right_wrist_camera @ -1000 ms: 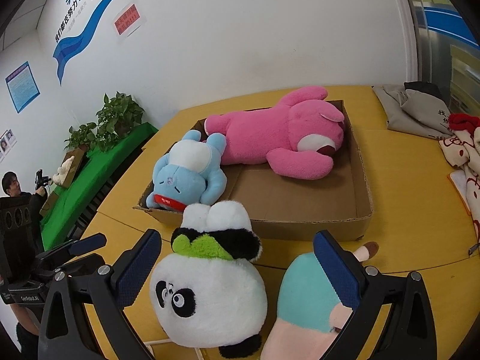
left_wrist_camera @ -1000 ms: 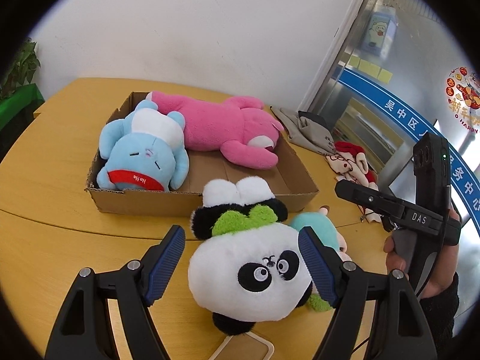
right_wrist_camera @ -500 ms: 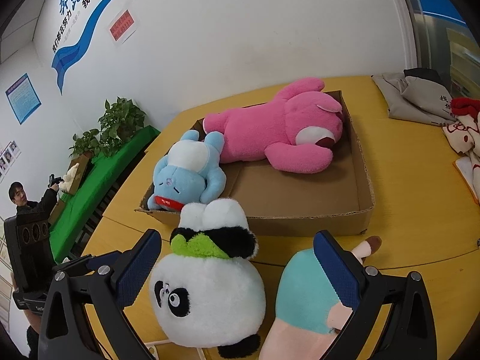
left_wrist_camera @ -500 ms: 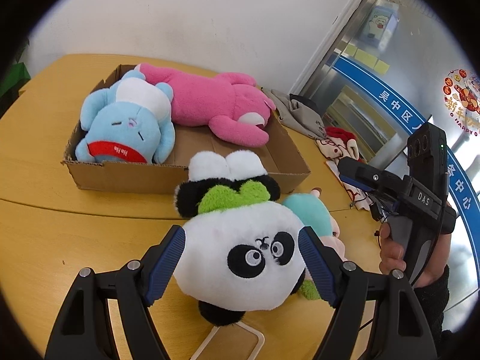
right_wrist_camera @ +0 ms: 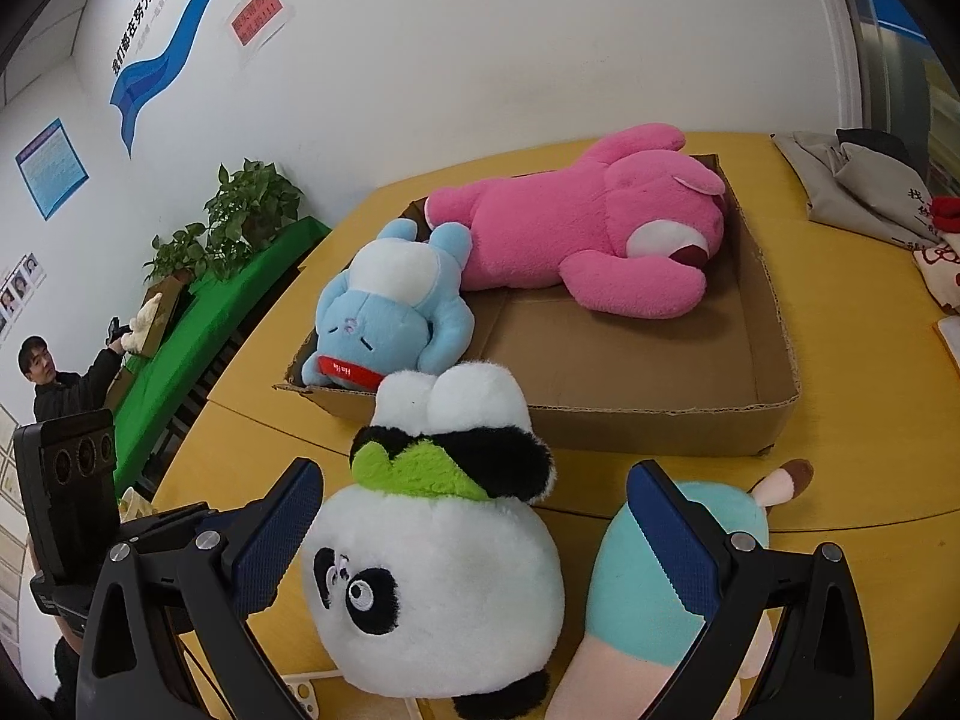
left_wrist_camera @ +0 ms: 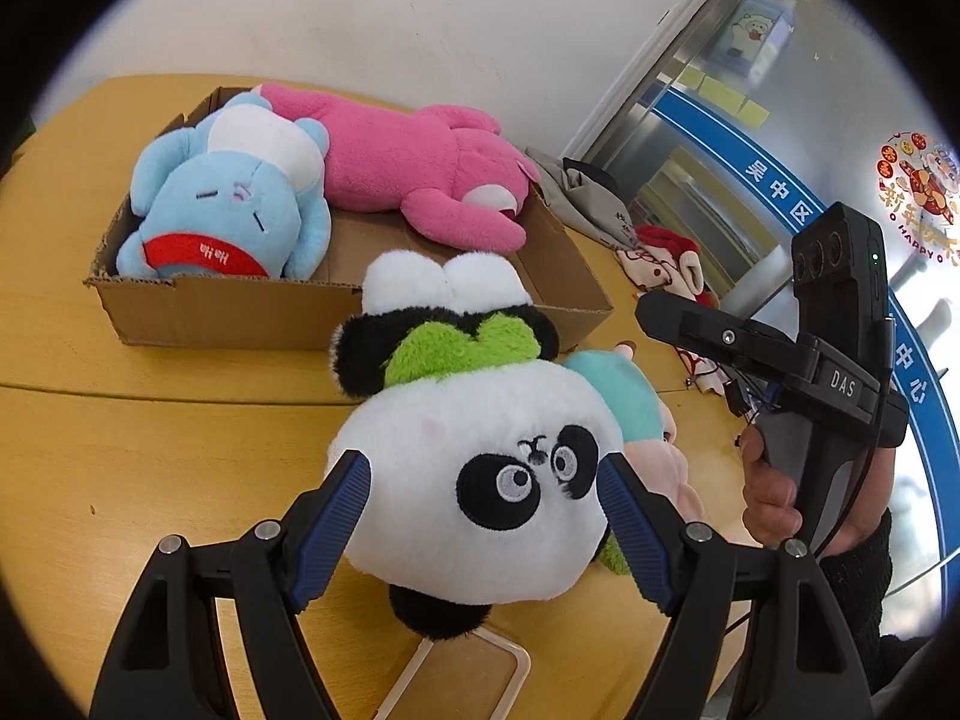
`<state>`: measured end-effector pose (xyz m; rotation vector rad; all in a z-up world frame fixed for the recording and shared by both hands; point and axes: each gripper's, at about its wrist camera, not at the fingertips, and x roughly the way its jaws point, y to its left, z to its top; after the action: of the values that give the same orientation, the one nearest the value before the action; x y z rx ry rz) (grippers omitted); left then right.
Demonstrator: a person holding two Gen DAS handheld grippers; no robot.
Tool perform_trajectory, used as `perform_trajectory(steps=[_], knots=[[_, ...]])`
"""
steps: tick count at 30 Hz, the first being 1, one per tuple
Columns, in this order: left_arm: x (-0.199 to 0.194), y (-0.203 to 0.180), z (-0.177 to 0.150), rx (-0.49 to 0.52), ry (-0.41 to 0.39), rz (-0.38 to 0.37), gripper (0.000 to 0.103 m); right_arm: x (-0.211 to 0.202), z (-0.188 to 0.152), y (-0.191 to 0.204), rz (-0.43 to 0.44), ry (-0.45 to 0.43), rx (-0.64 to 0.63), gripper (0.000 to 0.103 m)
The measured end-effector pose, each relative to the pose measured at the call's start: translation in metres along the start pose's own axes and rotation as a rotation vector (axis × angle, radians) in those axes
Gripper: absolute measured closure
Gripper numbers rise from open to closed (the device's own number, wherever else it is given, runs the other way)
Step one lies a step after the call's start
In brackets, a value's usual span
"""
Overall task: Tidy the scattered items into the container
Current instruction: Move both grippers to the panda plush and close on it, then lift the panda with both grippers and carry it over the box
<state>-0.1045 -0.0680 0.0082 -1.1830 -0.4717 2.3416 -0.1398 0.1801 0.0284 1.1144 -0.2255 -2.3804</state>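
A panda plush (left_wrist_camera: pixel 474 480) with a green bow lies on the yellow table in front of a shallow cardboard box (left_wrist_camera: pixel 252 315). My left gripper (left_wrist_camera: pixel 486 516) is open, its blue pads on either side of the panda's white head, close to it. The box holds a blue plush (left_wrist_camera: pixel 222 216) and a pink bear (left_wrist_camera: pixel 420 168). A teal and pink plush (right_wrist_camera: pixel 654 576) lies right of the panda (right_wrist_camera: pixel 438 582). My right gripper (right_wrist_camera: pixel 474 534) is open and spans the panda and the teal plush's edge. The box (right_wrist_camera: pixel 660 426) shows behind them.
Folded grey cloth (left_wrist_camera: pixel 588 198) and a red and white cloth (left_wrist_camera: pixel 660 258) lie on the table right of the box. A clear flat frame (left_wrist_camera: pixel 456 678) lies under the panda. A green-covered bench with plants (right_wrist_camera: pixel 234 264) and a person (right_wrist_camera: pixel 54 372) are far left.
My left gripper has moved forward, so the panda's head now sits between its pads. The right gripper has edged closer to the panda and teal plush. Both stay open.
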Motion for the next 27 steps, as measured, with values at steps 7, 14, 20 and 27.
perform_trajectory(steps=[7,14,20,27], knots=[[0.007,0.022,-0.006,-0.048,0.014,-0.041,0.025,0.018,0.0,0.007,0.033,0.025,-0.008,0.0],[0.033,0.05,-0.014,-0.132,0.072,-0.132,0.025,0.053,-0.002,0.014,0.029,0.091,-0.024,0.0],[0.042,0.064,-0.016,-0.197,0.089,-0.213,0.02,0.077,-0.008,0.02,0.009,0.132,-0.063,0.0],[0.055,0.062,-0.017,-0.222,0.114,-0.233,0.014,0.097,-0.013,0.012,-0.064,0.162,-0.076,0.0]])
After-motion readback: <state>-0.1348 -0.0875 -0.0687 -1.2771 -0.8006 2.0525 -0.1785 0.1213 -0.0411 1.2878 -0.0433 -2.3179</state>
